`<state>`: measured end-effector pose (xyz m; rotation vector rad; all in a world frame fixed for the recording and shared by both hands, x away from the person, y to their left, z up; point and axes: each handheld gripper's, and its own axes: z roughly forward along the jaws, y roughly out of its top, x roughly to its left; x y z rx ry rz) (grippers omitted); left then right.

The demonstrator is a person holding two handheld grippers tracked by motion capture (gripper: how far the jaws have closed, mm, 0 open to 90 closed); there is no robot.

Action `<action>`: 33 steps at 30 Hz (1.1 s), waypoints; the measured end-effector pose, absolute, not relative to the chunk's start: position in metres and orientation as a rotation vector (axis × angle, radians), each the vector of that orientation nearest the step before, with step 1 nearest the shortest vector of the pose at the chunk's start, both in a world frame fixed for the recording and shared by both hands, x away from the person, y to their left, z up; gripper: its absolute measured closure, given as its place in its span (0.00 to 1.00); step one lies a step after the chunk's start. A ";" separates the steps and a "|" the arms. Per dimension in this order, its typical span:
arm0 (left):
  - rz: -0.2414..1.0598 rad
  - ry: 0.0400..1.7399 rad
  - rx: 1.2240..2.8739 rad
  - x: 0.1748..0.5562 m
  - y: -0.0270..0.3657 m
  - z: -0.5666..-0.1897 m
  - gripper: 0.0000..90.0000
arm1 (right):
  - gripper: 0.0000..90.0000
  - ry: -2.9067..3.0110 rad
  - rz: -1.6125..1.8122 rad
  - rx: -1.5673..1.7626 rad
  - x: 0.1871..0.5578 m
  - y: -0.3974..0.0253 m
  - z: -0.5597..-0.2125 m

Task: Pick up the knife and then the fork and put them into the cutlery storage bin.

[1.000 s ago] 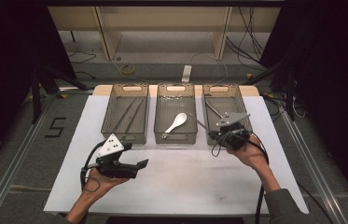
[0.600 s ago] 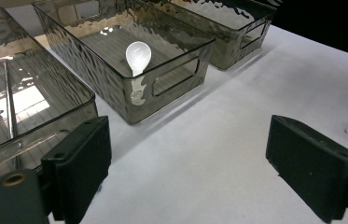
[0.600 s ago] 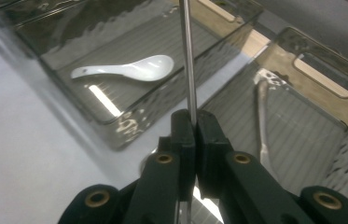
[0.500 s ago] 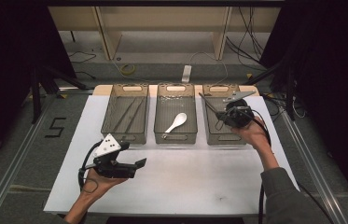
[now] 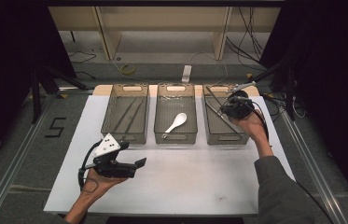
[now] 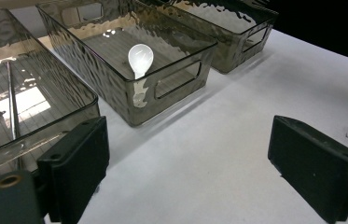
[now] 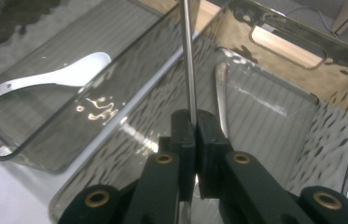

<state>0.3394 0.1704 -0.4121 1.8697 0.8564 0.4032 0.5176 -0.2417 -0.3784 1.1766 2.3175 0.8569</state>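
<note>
Three smoky clear bins stand in a row on the white table (image 5: 199, 186). Above the right bin (image 5: 244, 138) my right gripper (image 5: 237, 99) (image 7: 194, 125) is shut on a thin metal utensil (image 5: 244, 86) (image 7: 188, 56), whose shaft runs up from the jaws. Another metal utensil (image 7: 222, 93) lies on that bin's floor. A white spoon (image 5: 176, 122) (image 6: 140, 58) (image 7: 55, 74) rests in the middle bin (image 5: 175, 138). My left gripper (image 5: 134, 156) (image 6: 190, 158) hovers open over the table in front of the left bin (image 5: 124, 135), nothing between its jaws.
Thin metal rods (image 5: 129, 114) (image 6: 10, 100) lie in the left bin. A broad bare stretch of white table runs along the front of the bins. Dark floor, rails and cables surround the table; a pale shelf unit (image 5: 162, 23) stands behind it.
My right gripper has moved away from the front, toward the far end of the right bin, carrying the metal utensil. The left gripper has stayed almost still.
</note>
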 end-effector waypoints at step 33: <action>0.363 0.886 1.815 0.342 0.175 -0.411 0.13 | 0.80 2.268 0.777 1.420 0.539 -0.245 -0.403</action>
